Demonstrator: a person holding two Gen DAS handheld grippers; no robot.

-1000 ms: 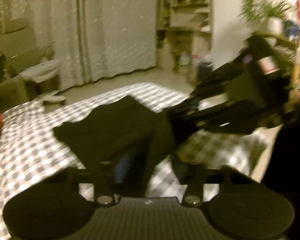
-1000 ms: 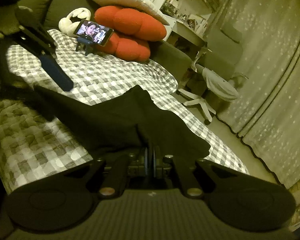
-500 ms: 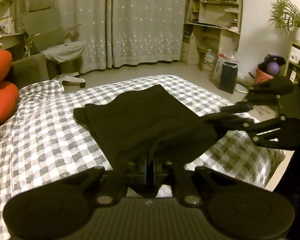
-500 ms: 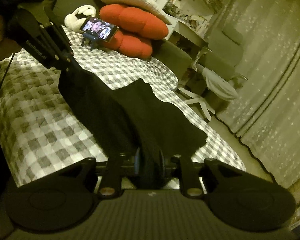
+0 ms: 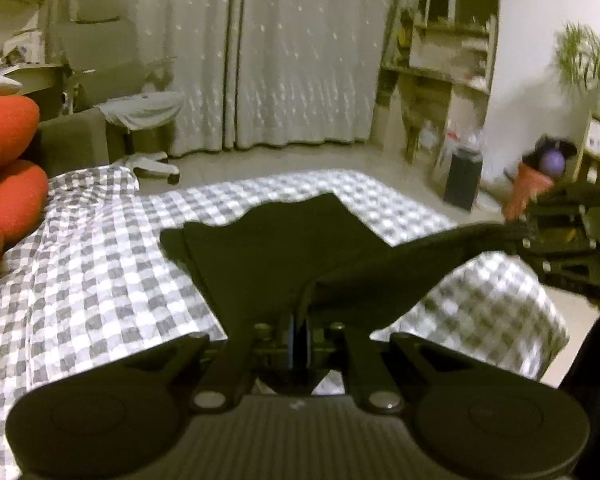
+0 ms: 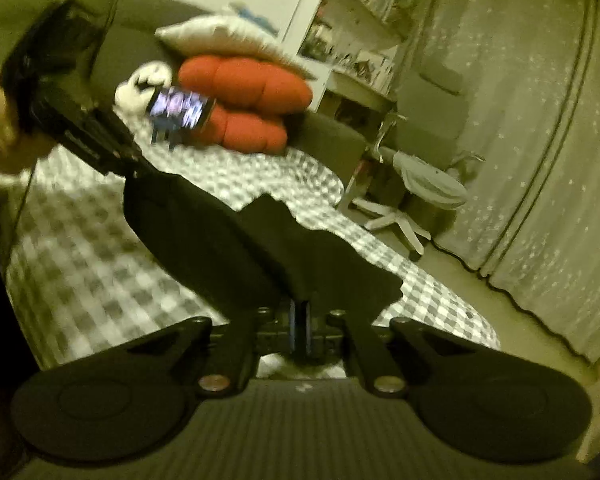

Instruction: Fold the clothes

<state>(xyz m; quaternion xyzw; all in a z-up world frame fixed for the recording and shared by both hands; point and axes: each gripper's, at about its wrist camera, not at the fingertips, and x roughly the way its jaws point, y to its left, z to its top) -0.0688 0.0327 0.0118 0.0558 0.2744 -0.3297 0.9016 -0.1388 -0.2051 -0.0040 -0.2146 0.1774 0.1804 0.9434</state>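
both tongs, left and right, are clamped shut, angled downward.

You are working in dim, warm indoor light that tints both views yellow-green. In your left wrist view the checked bedspread catches the brightest light and nearly washes out to white, while the black garment shows as a flat dark shape with no visible folds. The shelves and plant at the right are smeared. Your right wrist view is blurrier: the phone screen glares and streaks, and the red cushions are soft. Both fisheye views bend the curtains and darken into black corners
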